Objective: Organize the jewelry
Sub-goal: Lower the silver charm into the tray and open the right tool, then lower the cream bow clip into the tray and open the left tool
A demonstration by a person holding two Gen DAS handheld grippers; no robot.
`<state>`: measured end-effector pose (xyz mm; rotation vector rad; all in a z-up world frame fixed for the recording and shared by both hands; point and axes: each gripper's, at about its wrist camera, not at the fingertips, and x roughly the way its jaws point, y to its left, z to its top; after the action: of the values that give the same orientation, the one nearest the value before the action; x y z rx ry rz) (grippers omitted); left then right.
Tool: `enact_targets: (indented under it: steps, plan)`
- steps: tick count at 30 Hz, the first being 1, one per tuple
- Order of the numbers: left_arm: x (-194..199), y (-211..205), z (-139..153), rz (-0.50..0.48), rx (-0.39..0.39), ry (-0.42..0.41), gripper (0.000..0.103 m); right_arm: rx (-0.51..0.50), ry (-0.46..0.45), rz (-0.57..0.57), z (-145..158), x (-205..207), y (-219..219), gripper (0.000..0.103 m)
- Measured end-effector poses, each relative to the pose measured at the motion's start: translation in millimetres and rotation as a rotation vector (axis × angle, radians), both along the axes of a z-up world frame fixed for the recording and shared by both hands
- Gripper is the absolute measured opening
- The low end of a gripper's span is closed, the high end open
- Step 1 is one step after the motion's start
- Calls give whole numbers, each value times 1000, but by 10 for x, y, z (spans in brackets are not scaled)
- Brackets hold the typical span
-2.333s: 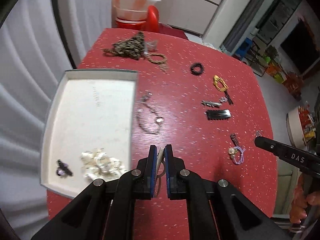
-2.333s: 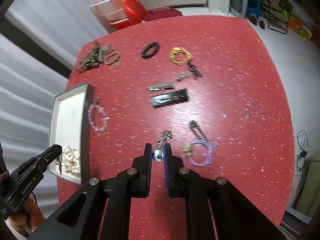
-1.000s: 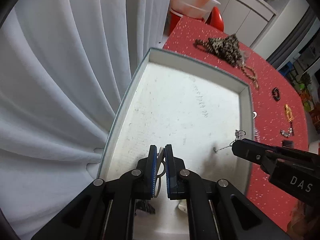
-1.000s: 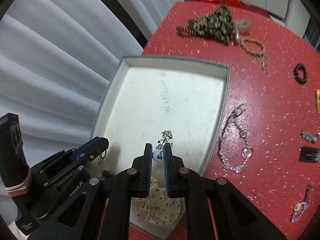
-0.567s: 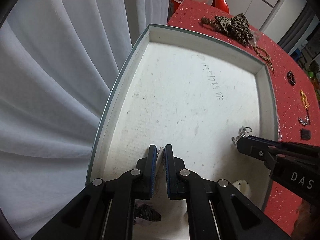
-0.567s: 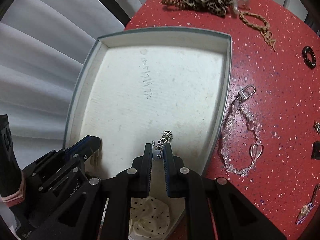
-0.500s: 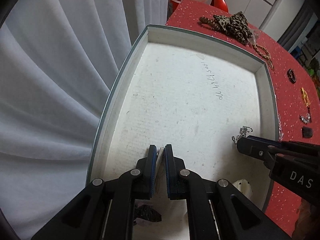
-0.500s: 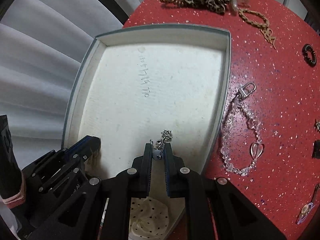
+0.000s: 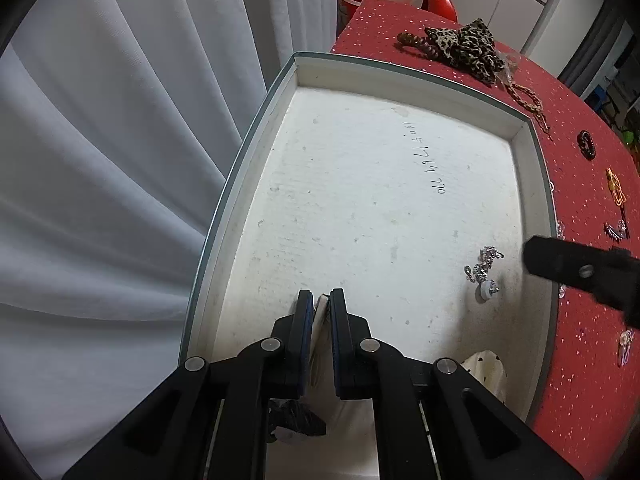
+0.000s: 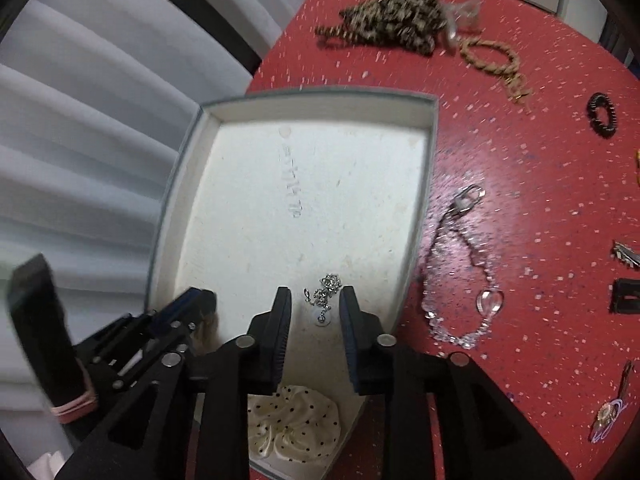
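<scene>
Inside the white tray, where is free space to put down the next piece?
The tray floor is bare from the far wall to the handwritten numbers and beyond. The near end is crowded: silver earring between the open right gripper fingers, polka-dot scrunchie below, left gripper at the left wall.

My left gripper pinches a pale earring over the tray; silver earring lies right of my fingers.

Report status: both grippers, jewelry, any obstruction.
Right gripper open, silver earring dropped in tray. Left gripper shut on pale piece. Nothing blocking.
</scene>
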<state>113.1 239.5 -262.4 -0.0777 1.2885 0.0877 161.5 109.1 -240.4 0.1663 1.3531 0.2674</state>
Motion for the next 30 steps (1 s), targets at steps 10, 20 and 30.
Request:
enact_targets:
  steps: [10, 20, 30]
  plan:
    - [2, -84, 28, -27, 3, 17, 34, -2, -26, -61, 309, -325, -480, 29]
    - [-17, -191, 222, -21, 73, -20, 102, -16, -40, -108, 417, -561, -740, 29]
    - [-124, -195, 444, -7, 119, -39, 102, -56, -26, -169, 473, -830, -1121, 50]
